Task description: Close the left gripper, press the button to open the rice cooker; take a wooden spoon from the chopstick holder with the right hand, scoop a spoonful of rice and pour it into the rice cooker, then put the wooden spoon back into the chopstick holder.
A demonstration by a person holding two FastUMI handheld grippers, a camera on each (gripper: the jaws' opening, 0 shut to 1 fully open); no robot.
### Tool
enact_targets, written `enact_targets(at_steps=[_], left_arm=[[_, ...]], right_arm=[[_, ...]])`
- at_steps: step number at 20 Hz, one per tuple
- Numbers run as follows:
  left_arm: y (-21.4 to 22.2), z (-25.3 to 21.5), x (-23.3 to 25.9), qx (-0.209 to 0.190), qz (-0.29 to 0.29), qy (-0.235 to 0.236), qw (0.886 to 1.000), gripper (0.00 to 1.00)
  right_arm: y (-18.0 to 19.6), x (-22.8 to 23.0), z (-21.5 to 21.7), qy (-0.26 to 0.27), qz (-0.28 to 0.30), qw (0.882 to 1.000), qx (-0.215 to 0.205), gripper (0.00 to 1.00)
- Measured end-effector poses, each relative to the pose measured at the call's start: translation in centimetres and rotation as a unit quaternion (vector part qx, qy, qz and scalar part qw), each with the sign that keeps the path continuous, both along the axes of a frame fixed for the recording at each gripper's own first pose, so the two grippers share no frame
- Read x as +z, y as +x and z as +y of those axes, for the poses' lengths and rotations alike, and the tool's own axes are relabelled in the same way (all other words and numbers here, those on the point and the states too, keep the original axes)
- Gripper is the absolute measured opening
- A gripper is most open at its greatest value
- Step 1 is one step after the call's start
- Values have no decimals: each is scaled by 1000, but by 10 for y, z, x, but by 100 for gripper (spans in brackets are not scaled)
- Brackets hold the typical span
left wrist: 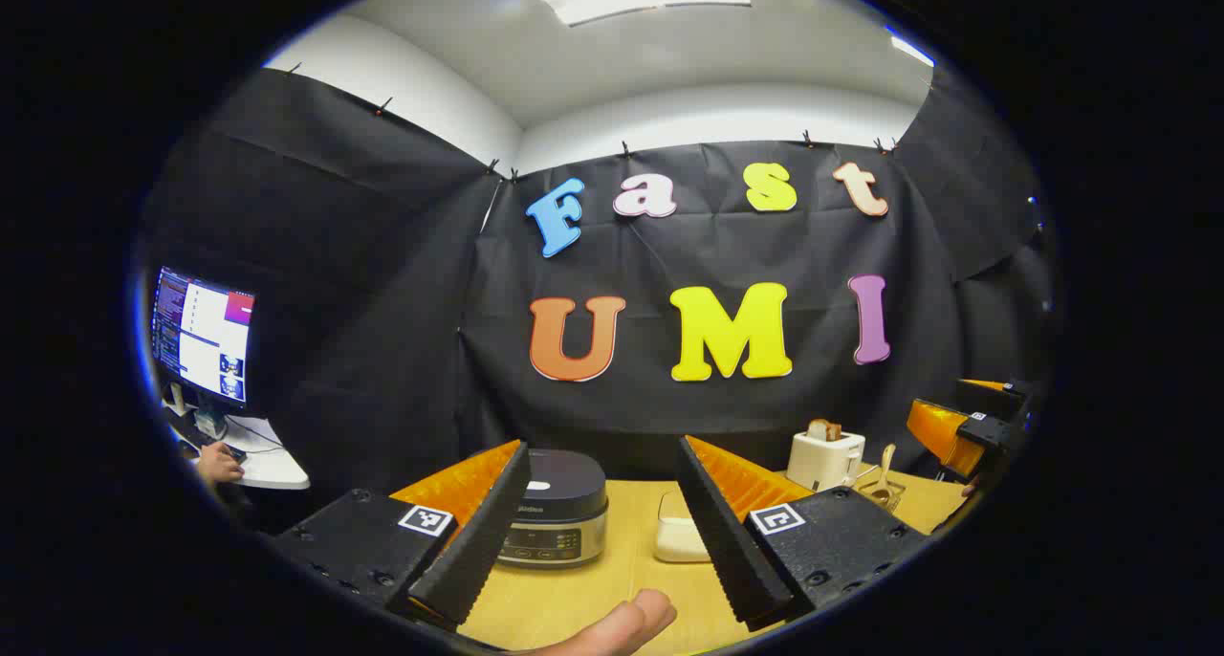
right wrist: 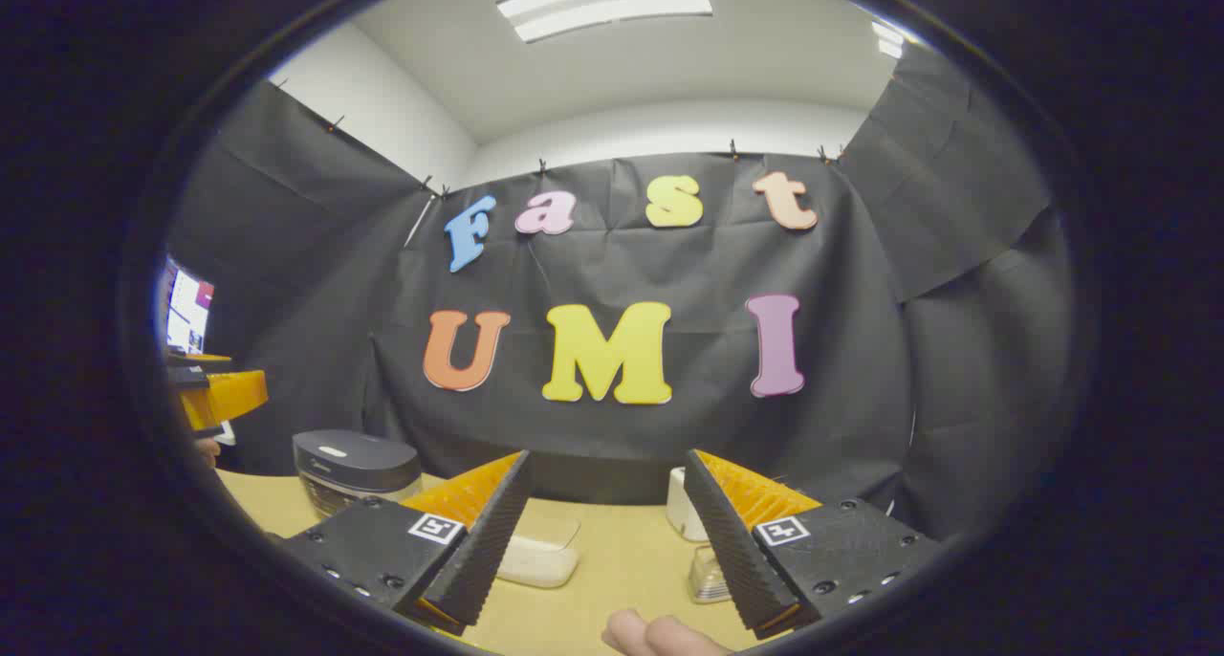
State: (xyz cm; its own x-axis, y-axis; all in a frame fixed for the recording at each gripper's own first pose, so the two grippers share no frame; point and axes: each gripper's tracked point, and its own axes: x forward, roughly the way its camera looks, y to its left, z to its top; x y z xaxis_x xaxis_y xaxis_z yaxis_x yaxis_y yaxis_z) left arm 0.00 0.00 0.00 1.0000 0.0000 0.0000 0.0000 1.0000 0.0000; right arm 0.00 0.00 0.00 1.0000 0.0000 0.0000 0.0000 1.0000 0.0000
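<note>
Still pre-start: left gripper [left wrist: 601, 527] wide, empty; right gripper [right wrist: 604, 541] wide too. Rice cooker [left wrist: 555, 508] lid down, just ahead on table [left wrist: 574, 599]; wooden spoon [left wrist: 885, 474] in holder, far right. Next: pinch left gripper closed, press button.

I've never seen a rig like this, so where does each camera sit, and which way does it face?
Left gripper view: rides the left gripper, faces the rice cooker, rice box, toaster and spoon; its open fingers and a fingertip show.
Right gripper view: rides the right gripper, faces the holder; its open fingers and fingertips show.
Shared: table, cooker, rice box, toaster, and each shows the other gripper at its edge.
</note>
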Motion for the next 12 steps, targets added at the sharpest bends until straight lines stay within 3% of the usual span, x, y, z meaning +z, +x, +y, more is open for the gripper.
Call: enact_targets(at_steps=[4, 12], left_arm=[[-7, 0, -8, -11, 21, 4, 1000, 96], [-4, -12, -27, -19, 62, -3, 998, 96]], right_arm=[[-5, -11, 4, 14, 39, 999, -4, 95], [-12, -12, -21, 15, 37, 999, -19, 97]])
